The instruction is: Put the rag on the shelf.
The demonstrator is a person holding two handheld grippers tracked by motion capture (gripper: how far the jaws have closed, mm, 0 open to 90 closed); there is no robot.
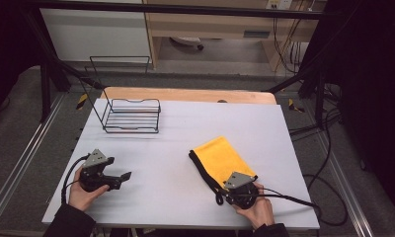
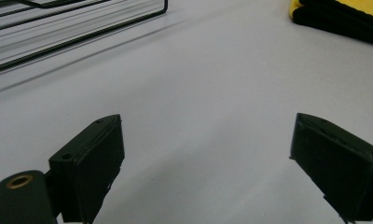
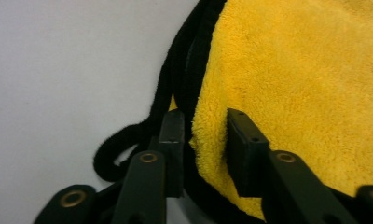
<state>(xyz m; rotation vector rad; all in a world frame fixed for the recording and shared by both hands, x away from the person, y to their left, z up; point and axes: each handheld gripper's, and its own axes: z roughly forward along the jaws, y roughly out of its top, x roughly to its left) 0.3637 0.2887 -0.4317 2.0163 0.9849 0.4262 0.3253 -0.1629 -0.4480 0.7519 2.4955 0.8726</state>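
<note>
In the high view, the right gripper point(image 1: 224, 193) sits at the near corner of one yellow towel point(image 1: 220, 156), close to the near edge of the white table point(image 1: 185, 128). The left gripper point(image 1: 120, 178) rests apart, to the left, with free table all around it. One wire basket point(image 1: 133, 116) stands far ahead of it.

In the left gripper view, the jaws are spread wide over bare table. The basket point(image 2: 72, 28) lies ahead to the left, and the towel point(image 2: 338, 18) ahead to the right.

In the right gripper view, the jaws pinch the towel's point(image 3: 306, 84) near corner, on its black trim. The cloth is fluffy and folded, with a black loop point(image 3: 114, 149) left of the jaws.
</note>
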